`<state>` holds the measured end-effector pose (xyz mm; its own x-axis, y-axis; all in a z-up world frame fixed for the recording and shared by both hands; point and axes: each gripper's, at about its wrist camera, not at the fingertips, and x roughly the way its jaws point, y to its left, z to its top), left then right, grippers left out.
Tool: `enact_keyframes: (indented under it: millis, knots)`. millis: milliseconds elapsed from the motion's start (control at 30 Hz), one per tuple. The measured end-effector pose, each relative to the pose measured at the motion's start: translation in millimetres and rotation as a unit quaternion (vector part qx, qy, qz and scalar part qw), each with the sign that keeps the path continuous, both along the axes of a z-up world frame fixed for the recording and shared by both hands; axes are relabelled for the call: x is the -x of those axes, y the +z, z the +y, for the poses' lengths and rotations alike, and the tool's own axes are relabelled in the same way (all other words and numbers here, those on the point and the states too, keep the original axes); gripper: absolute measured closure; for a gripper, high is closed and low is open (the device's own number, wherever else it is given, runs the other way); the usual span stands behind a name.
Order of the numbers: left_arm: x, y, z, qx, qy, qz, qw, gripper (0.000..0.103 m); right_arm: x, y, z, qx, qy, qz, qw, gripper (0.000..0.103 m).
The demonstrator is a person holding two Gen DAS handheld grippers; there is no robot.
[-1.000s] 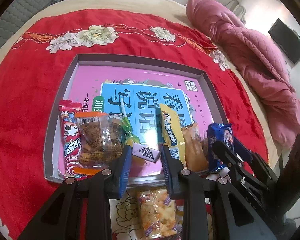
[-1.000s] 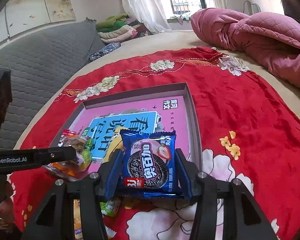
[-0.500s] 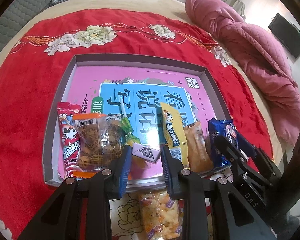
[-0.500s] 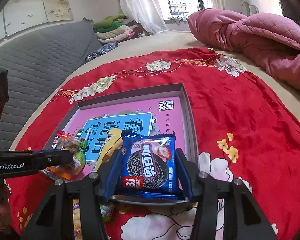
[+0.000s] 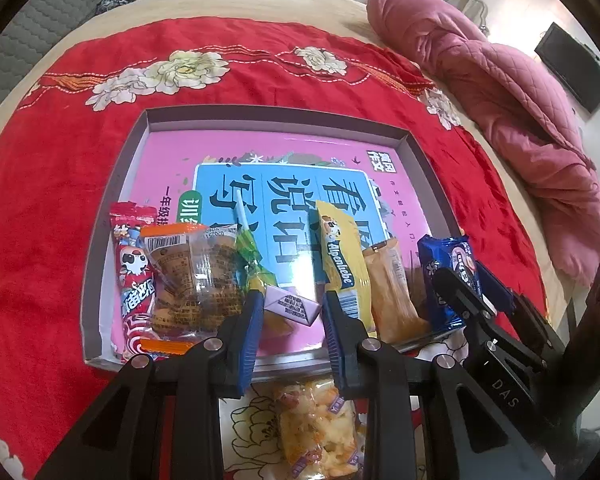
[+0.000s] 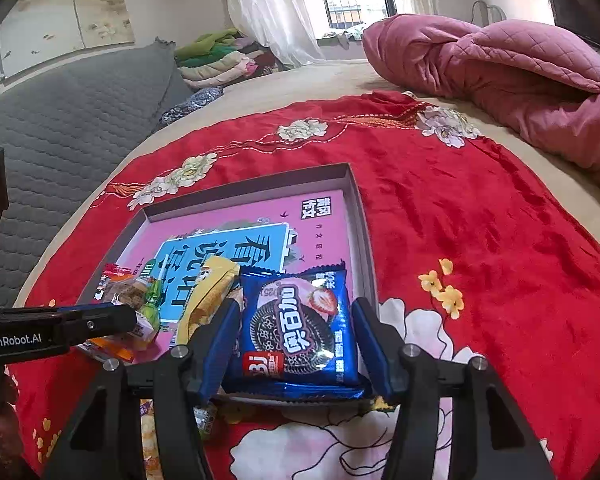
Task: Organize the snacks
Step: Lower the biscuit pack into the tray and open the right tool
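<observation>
A grey-rimmed tray (image 5: 276,114) with a pink printed floor lies on a red flowered cloth. Along its near edge lie a red pack (image 5: 134,280), a clear biscuit pack (image 5: 196,284), a green lollipop (image 5: 252,256), a yellow Alpenliebe stick (image 5: 342,256) and a tan pack (image 5: 392,292). My left gripper (image 5: 291,304) is shut on a small lilac candy (image 5: 292,308) just above that edge. A blue cookie pack (image 6: 300,328) rests on the tray's near right corner. My right gripper (image 6: 295,312) straddles it, jaws opening, with a gap beside each pad.
A clear bag of mixed crackers (image 5: 316,420) lies on the cloth (image 6: 480,240) outside the tray, below my left gripper. A rolled pink quilt (image 5: 500,80) lies at the far right. A grey padded couch back (image 6: 80,120) runs along the left.
The right jaws have spread away from the blue cookie pack, which now rests on the tray corner. The left gripper and its candy have stayed put.
</observation>
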<state>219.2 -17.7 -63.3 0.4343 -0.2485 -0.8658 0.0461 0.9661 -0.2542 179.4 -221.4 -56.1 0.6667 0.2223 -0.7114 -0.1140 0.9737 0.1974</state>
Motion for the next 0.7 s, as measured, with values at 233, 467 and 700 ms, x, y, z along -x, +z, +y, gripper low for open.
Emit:
enact_keyframes:
  millis: [233,467,700]
  knots:
    - [0.2,0.1,-0.4,0.001,0.0,0.0,1.0,0.072,0.2,0.7,-2.0,0.0,-0.007,-0.001,1.0,0.044]
    - [2.3,0.3,0.4,0.007,0.0,-0.002,1.0,0.072,1.6,0.1,-3.0,-0.002,-0.006,0.001,1.0,0.043]
    - [4.0,4.2,1.2,0.017,-0.003,-0.005,0.9998,0.072,4.3,1.0,-1.7,-0.009,0.001,-0.001,1.0,0.038]
